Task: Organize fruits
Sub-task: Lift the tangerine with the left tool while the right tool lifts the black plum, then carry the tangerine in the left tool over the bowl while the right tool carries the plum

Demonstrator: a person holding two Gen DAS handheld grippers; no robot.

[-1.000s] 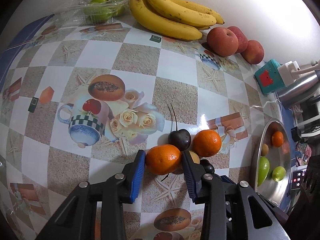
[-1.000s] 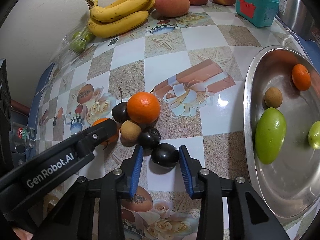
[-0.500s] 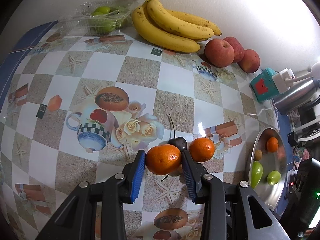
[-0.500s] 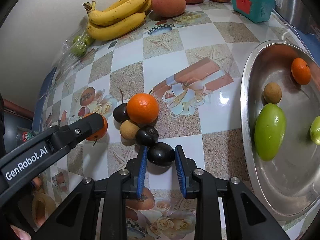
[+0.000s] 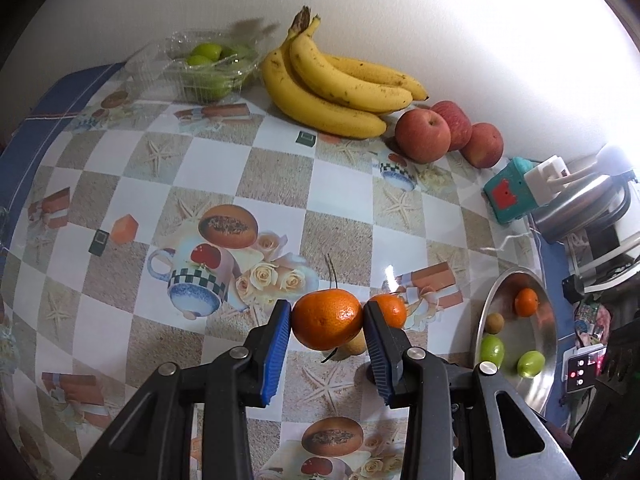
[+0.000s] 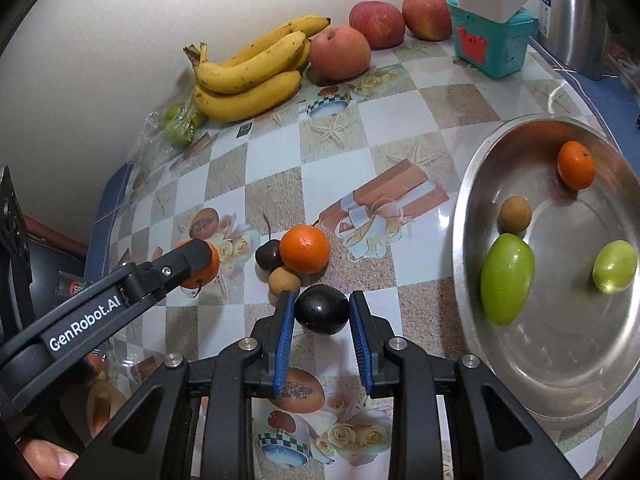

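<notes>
- The left gripper (image 5: 326, 326) is clamped on an orange (image 5: 326, 320), both blue pads pressed against its sides; the fruit sits clear above the patterned table (image 5: 344, 168).
- The right gripper (image 6: 322, 310) is closed around a dark plum (image 6: 321, 309), pads touching it on each side.
- On the table, toward the middle, a second orange (image 6: 305, 249) touches a dark cherry (image 6: 267, 255) and a small tan fruit (image 6: 283, 281), just beyond the plum.
- A steel tray (image 6: 560, 380) lies at the table's right edge, holding a small orange (image 6: 575, 165), a brown round fruit (image 6: 515, 214), a large green fruit (image 6: 507, 278) and a smaller green one (image 6: 614, 266).
- Along the table's far edge, by the wall: bananas (image 5: 340, 84), three apples (image 5: 424, 136), and a clear box of green fruits (image 5: 204, 68).
- A teal toy box (image 6: 490, 42) stands near the far right corner.
</notes>
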